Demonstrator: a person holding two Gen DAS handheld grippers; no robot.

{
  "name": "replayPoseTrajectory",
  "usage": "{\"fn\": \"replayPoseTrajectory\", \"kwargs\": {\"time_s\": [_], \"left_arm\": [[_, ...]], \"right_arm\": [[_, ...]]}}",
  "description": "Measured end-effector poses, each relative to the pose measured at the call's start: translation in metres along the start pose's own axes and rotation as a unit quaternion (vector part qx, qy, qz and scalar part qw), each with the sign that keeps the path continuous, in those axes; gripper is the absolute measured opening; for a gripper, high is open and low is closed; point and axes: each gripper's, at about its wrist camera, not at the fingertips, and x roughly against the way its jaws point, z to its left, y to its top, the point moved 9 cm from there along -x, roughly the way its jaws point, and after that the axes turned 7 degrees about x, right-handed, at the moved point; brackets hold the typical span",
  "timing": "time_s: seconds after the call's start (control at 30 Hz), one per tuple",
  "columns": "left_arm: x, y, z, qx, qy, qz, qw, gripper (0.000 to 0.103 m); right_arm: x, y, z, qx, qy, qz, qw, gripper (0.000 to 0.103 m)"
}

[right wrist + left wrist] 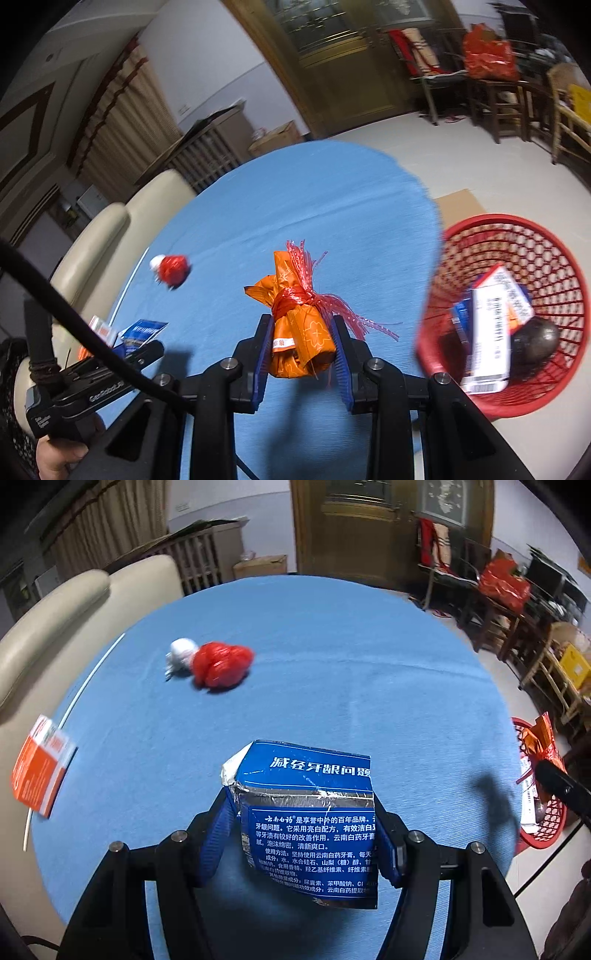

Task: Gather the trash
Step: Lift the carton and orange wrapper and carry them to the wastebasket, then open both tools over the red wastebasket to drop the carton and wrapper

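Note:
My left gripper (306,834) is shut on a crumpled blue toothpaste box (310,819), held above the blue tablecloth (332,672). My right gripper (301,343) is shut on an orange wrapper bundle (299,332) tied with red plastic string, also held over the table. A red mesh basket (517,243) stands on the floor just right of the table edge, with a white carton and a dark round object inside. A red plastic wad (221,664) with a white paper ball (181,653) beside it lies farther back on the table. The left gripper's body (92,380) shows at the lower left of the right wrist view.
An orange and white box (40,768) sits at the table's left edge beside a thin white rod (88,679). A cream sofa (55,620) borders the table on the left. Chairs and cluttered shelves (535,627) stand at the right. Flat cardboard (458,203) lies on the floor behind the basket.

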Motion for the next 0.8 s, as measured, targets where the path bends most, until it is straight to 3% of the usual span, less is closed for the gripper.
{"fn": "replayPoseTrajectory", "kwargs": {"time_s": [0.43, 0.8], "left_arm": [[0.004, 0.006, -0.070, -0.051, -0.033, -0.004, 0.9981, 0.069], [0.006, 0.008, -0.118, -0.084, -0.052, -0.005, 0.9951, 0.069]], "right_arm": [[0.053, 0.011, -0.143, -0.075, -0.109, -0.030, 0.991, 0.033], [0.057, 0.011, -0.198, -0.098, -0.146, -0.022, 0.984, 0.033]]}}
